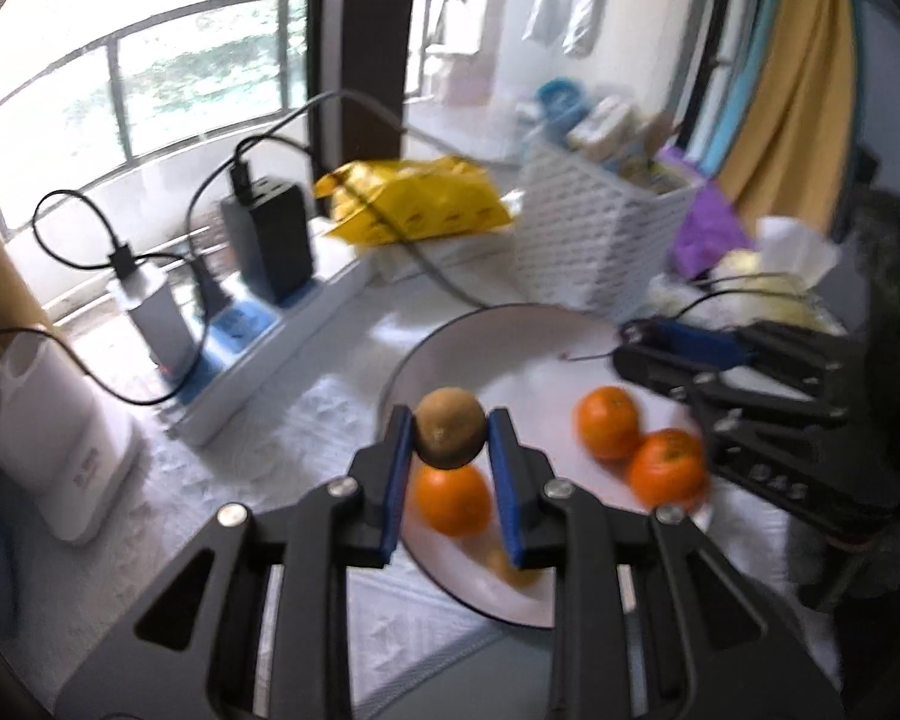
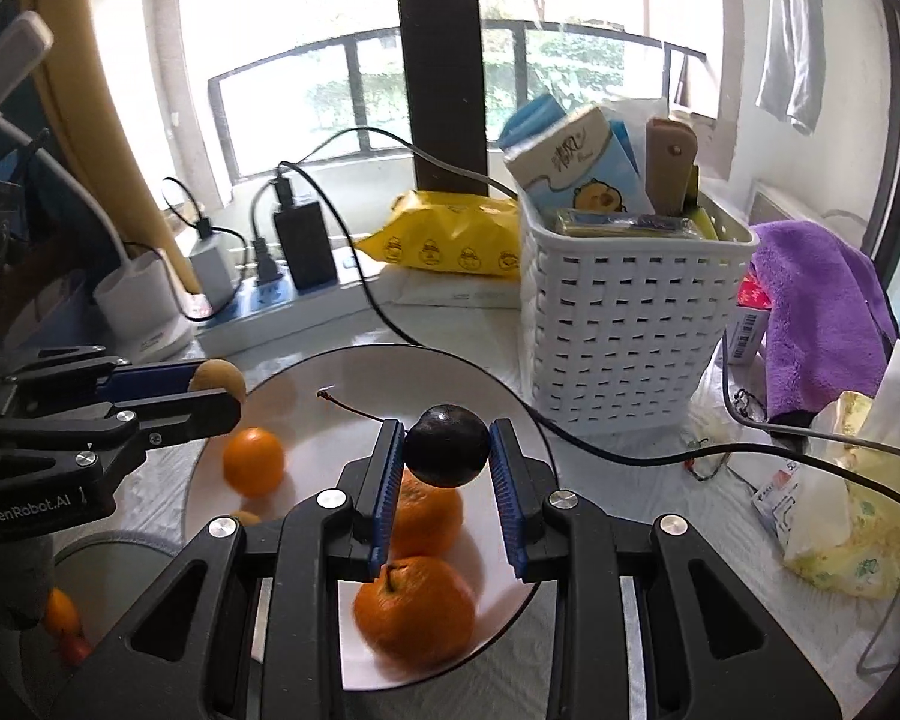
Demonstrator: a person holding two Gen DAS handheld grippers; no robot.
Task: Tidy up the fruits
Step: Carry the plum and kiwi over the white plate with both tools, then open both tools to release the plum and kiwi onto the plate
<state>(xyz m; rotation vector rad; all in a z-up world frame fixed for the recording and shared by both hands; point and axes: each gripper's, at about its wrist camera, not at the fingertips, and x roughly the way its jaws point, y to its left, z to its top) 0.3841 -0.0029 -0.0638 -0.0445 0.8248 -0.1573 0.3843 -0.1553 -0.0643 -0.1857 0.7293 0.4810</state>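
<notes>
Fig.: fruit sorting, mid-task. Left hand-held gripper pinches a brown kiwi above the white plate; right hand-held gripper pinches a dark plum over the same plate. Three oranges already lie on the plate, w/ a small yellowish fruit near its rim. Judged approx. halfway: both held fruits not yet set down; more fruit waits at lower left off the plate.

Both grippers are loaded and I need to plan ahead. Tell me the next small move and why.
Probably lower the left gripper a little toward a bare part of the plate and release. It is shut on the kiwi above the plate, an orange lies right beneath it, and the right gripper holds a dark plum over the same plate, so keep the two apart.
</notes>
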